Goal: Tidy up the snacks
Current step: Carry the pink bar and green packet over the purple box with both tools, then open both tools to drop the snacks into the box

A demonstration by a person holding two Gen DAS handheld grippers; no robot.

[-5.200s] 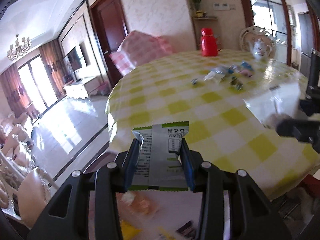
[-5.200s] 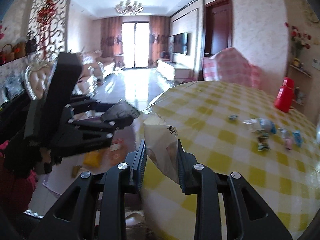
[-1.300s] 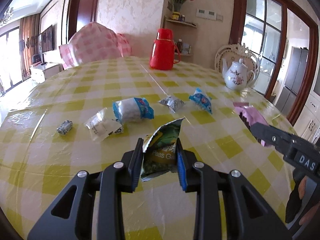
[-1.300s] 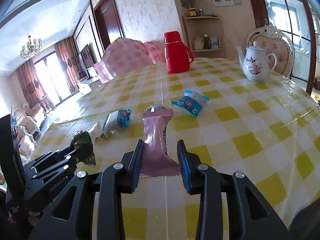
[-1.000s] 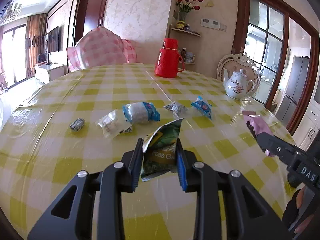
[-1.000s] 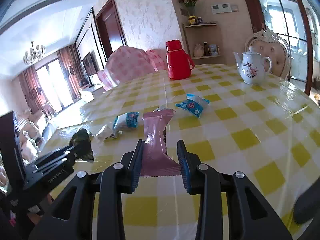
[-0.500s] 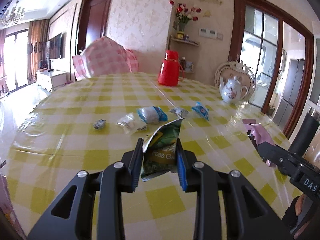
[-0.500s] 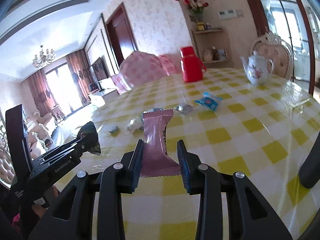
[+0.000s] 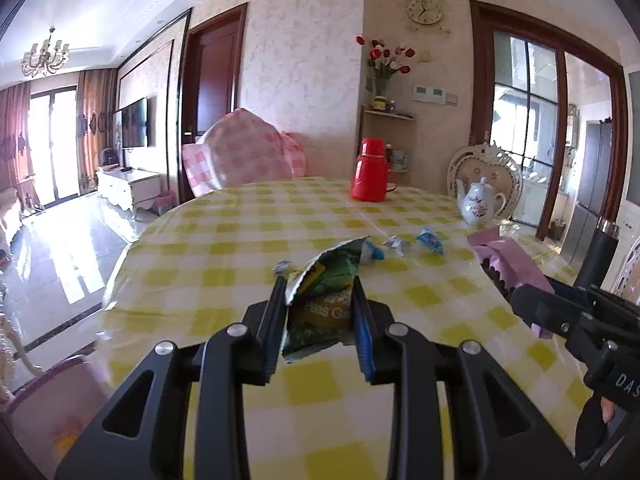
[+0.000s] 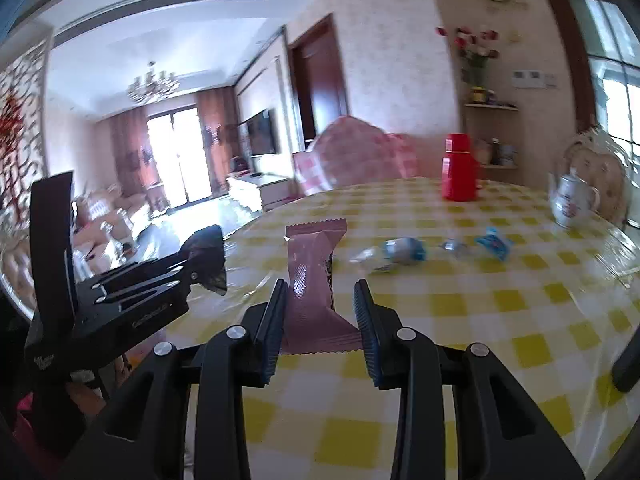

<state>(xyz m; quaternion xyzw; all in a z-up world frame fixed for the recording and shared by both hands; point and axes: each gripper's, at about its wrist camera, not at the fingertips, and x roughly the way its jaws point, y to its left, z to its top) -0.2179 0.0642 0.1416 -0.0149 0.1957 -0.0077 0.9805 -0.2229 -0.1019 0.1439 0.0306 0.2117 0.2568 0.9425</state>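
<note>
Above the table (image 9: 224, 276) near its edge, the left gripper (image 9: 320, 300) clamped a green packet (image 9: 322, 304) and the right gripper (image 10: 320, 304) a pink wrapper (image 10: 312, 280).

The green snack packet (image 9: 322, 304) reads "Peas Ga"; right gripper (image 9: 576, 316) shows "DAS".

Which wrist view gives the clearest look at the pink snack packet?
The right wrist view: the pink snack packet stands front and centre, face-on, clamped in the right gripper. The left wrist view catches it only obliquely at the right edge, partly hidden by that gripper.
</note>
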